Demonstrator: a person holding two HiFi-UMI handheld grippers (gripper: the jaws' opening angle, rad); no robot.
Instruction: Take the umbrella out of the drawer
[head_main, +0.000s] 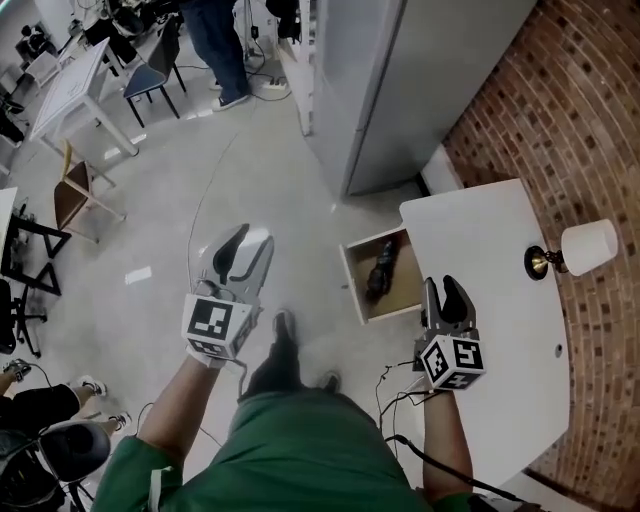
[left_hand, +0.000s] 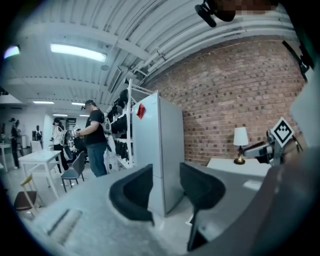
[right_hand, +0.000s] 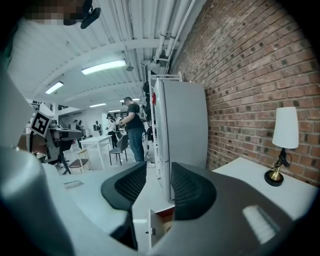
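Observation:
In the head view the drawer (head_main: 352, 283) stands pulled out from the white cabinet (head_main: 500, 330). A dark folded umbrella (head_main: 381, 270) lies inside it. My right gripper (head_main: 444, 292) hovers over the cabinet top just right of the drawer, its jaws open and empty. My left gripper (head_main: 243, 245) is out over the floor, well left of the drawer, jaws wide open with nothing between them. In the right gripper view the open gripper (right_hand: 157, 187) looks past the drawer's front (right_hand: 156, 227); the umbrella does not show there. The left gripper view shows the open gripper (left_hand: 167, 192) facing a tall grey cabinet.
A table lamp (head_main: 580, 248) stands on the cabinet top by the brick wall (head_main: 580, 110). A tall grey cabinet (head_main: 420, 80) rises beyond the drawer. Chairs and a white table (head_main: 75, 90) are at the far left, where a person (head_main: 222, 50) stands. My own legs and feet (head_main: 285, 350) are beside the drawer.

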